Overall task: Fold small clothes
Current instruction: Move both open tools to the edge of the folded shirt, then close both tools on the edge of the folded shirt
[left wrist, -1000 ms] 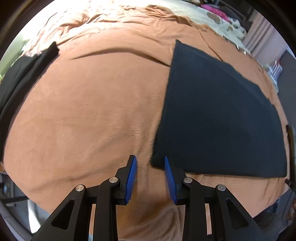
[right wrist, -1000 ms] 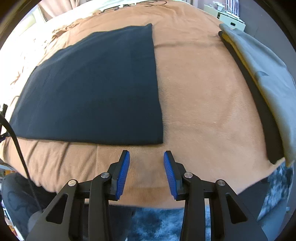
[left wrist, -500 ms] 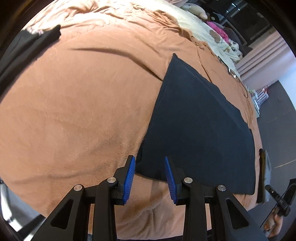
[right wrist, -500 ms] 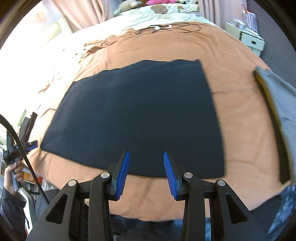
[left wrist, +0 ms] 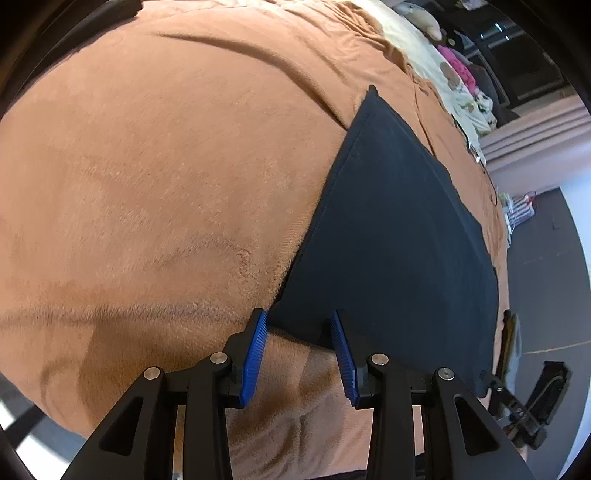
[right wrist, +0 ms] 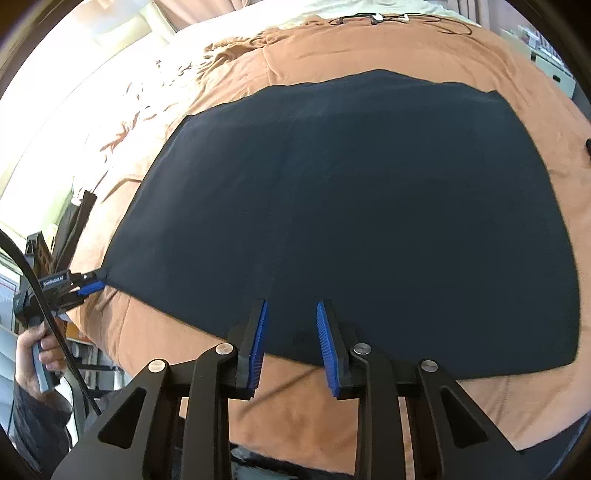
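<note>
Dark navy cloth point(right wrist: 369, 206) lies flat on the brown blanket point(left wrist: 147, 166). Left gripper point(left wrist: 299, 325) spread at its 7 o'clock corner; right gripper point(right wrist: 291, 317) spread over its 6 o'clock hem.

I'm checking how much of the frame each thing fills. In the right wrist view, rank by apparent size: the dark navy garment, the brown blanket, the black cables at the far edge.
1. Flat dark navy garment and brown fleece blanket: too close to rank, since the garment hides much of the blanket.
2. Thin black cables, far smaller, though distance shrinks them.
</note>
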Motion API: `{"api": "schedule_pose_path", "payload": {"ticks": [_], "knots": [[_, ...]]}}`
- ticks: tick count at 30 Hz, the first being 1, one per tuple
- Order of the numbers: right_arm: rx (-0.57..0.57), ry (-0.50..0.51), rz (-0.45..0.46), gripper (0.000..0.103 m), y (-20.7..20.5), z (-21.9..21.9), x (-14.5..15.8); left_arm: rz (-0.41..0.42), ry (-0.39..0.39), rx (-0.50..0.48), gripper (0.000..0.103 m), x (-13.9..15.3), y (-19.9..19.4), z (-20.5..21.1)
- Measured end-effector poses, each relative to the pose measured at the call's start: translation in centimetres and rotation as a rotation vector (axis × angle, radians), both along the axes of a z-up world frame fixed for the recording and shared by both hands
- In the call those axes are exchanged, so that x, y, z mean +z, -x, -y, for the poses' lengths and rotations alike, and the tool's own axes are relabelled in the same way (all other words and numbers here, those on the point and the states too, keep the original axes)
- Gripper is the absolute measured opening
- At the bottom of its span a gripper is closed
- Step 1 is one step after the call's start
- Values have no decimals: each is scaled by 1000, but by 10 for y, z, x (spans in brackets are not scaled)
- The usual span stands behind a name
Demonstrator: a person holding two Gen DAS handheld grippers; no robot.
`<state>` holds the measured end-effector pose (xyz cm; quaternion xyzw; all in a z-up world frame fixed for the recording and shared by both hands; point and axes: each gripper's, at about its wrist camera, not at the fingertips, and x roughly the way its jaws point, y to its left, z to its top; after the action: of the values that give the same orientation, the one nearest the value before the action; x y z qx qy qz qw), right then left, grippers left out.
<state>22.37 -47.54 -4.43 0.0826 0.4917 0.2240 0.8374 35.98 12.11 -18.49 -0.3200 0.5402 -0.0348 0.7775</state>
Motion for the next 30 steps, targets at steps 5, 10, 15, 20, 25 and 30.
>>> {"api": "schedule_pose_path", "payload": {"ticks": [5, 10, 15, 20, 25, 30], "knots": [[5, -13, -17, 24, -4, -7, -9, 0, 31, 21, 44, -3, 3, 0], [9, 5, -45, 22, -4, -14, -22, 35, 27, 52, 48, -3, -1, 2], [4, 5, -57, 20, 1, -10, -29, 126, 56, 53, 43, 13, 6, -1], [3, 82, -18, 12, 4, -22, -23, 138, 92, 21, 43, 18, 3, 5], [25, 72, 12, 12, 6, -37, -16, 104, 80, 38, 43, 7, 1, 4], [13, 62, -12, 6, -9, -38, -29, 98, 67, 57, 42, -3, 1, 5]]}}
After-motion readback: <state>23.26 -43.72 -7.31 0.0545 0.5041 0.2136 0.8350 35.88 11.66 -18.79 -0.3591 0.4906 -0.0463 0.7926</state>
